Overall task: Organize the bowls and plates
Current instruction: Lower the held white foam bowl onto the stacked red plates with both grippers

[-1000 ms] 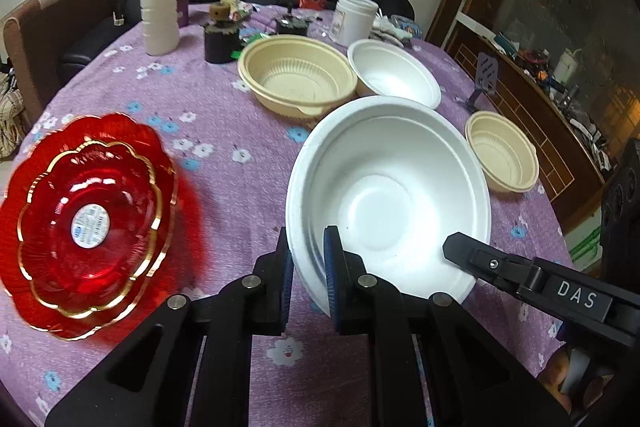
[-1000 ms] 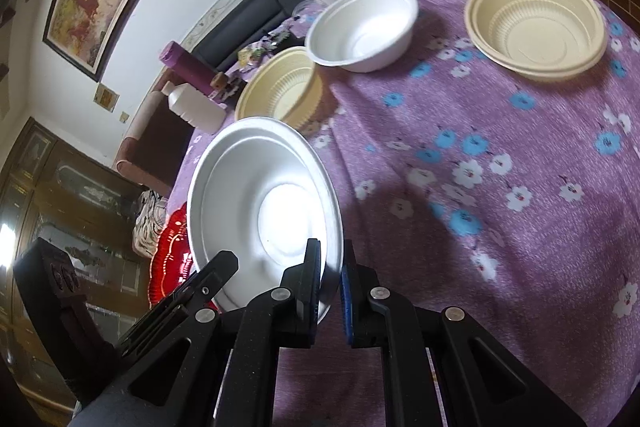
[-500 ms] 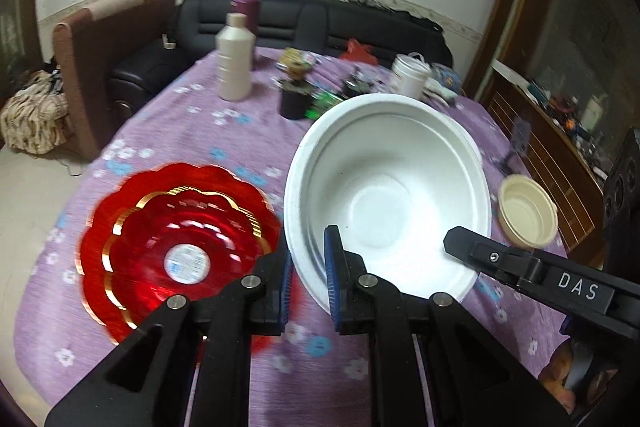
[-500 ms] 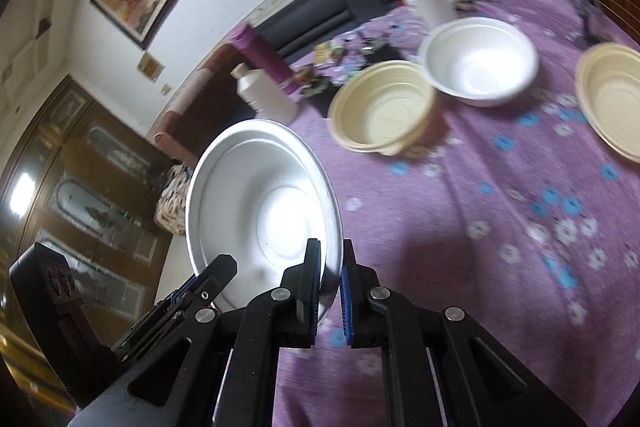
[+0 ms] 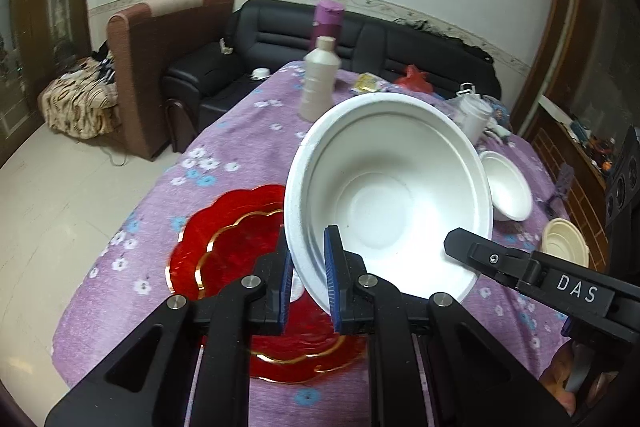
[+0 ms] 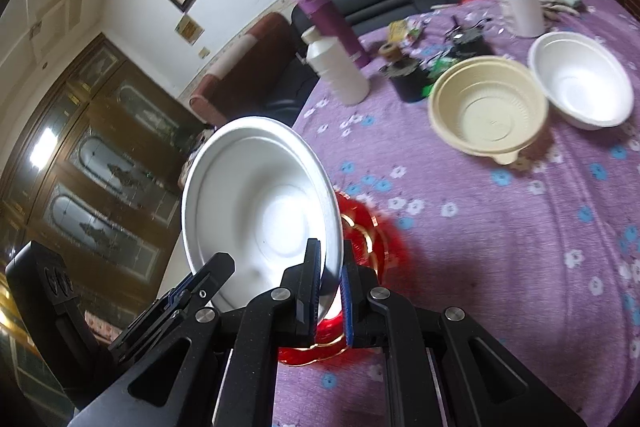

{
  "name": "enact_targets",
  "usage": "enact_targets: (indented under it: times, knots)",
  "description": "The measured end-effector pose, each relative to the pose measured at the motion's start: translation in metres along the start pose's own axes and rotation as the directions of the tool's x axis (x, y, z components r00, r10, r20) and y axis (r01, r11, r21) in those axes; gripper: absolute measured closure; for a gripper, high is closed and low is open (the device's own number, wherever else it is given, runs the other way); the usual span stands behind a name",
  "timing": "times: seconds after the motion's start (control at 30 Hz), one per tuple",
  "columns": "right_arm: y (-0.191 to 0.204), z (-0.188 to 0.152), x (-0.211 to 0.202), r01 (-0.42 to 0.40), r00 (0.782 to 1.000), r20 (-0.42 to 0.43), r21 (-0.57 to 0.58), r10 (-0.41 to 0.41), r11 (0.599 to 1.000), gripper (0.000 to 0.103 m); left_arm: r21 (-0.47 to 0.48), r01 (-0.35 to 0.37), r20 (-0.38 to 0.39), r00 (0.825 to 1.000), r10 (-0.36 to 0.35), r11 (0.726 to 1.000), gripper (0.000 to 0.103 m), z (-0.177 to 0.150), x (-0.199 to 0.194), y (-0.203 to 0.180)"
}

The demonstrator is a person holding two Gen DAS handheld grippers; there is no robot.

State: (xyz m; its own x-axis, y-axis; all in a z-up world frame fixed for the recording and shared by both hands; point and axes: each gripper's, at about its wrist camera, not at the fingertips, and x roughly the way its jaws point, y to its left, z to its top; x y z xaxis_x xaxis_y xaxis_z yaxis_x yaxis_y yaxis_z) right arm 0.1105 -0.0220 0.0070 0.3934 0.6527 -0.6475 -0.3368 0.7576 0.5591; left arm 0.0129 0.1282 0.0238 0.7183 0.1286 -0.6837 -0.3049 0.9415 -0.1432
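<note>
A: Item 1, L tool?

B: My left gripper is clamping the near rim of the big white foam bowl, blue pads pressing on both sides of the wall. Bowl is tilting up off the table, mouth facing me.

A: Item 2, R tool?

B: My right gripper is pinching the same bowl at its opposite rim, jaws clenched on the edge. So I'm holding it w/ both tools, one per side. From the L cam the R tool's fingertip is showing at the bowl's right edge.

A: Item 3, what's under it?

B: Red scalloped plate w/ gold trim, lying flat on the purple floral tablecloth, directly below and just ahead of both grippers. Bowl is hanging over it; can't tell if touching.

A: Item 4, other bowls?

B: Beyond the R tool, well apart: cream plastic bowl, smaller white foam bowl just beside it. Small cream bowl far right of the L tool.

A: Item 5, misc.?

B: White bottle and purple flask standing upright ahead of the L tool; white tub far end, plus small clutter too blurred to name.
</note>
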Motion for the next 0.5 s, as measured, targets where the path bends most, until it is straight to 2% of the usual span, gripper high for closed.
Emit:
enact_targets:
  times: [0.23,0.5]
  knots:
    - [0.004,-0.008,0.036,-0.006,0.996,-0.085,0.001,0.006,1.0,0.095,-0.031,-0.044,-0.058,0.997,0.042,0.999,0.09,-0.01,0.018,0.021]
    - [0.005,-0.014,0.055,0.007,0.991,-0.132,-0.005,-0.008,1.0,0.095,-0.043,-0.07,-0.097,0.993,0.066,0.997,0.09,-0.02,0.027,0.033]
